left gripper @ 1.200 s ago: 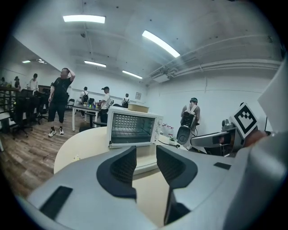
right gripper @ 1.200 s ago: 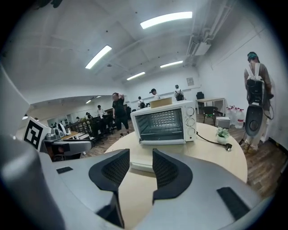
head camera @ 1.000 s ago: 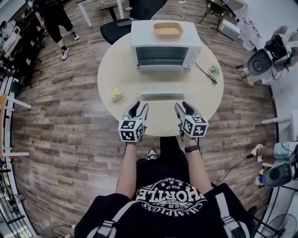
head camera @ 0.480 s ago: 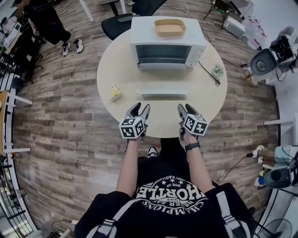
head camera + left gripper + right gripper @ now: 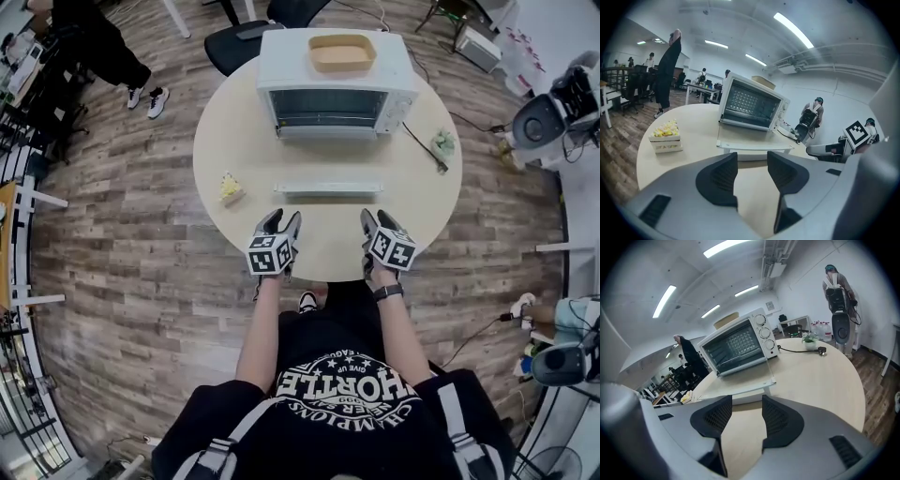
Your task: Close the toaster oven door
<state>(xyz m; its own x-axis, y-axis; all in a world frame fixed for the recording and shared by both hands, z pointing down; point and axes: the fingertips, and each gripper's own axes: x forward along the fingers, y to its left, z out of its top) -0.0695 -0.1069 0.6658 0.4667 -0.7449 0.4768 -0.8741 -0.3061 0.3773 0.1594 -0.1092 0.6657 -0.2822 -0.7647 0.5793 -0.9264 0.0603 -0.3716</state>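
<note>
The toaster oven door (image 5: 328,169) is open. It lies flat over the table (image 5: 412,202), straight ahead of both grippers. Its handle (image 5: 328,189) is on the side nearest them, so I think it is easy to reach and lift. The toaster oven (image 5: 335,80) stands behind the door.

The left gripper (image 5: 282,221) has its jaws wide apart and holds nothing. The right gripper (image 5: 377,218) is opening its jaws, with nothing between them. Both hover at the table's near edge, probably getting ready for the handle.

A little cake (image 5: 231,187) sits ahead and left of the left gripper, out of the way.
</note>
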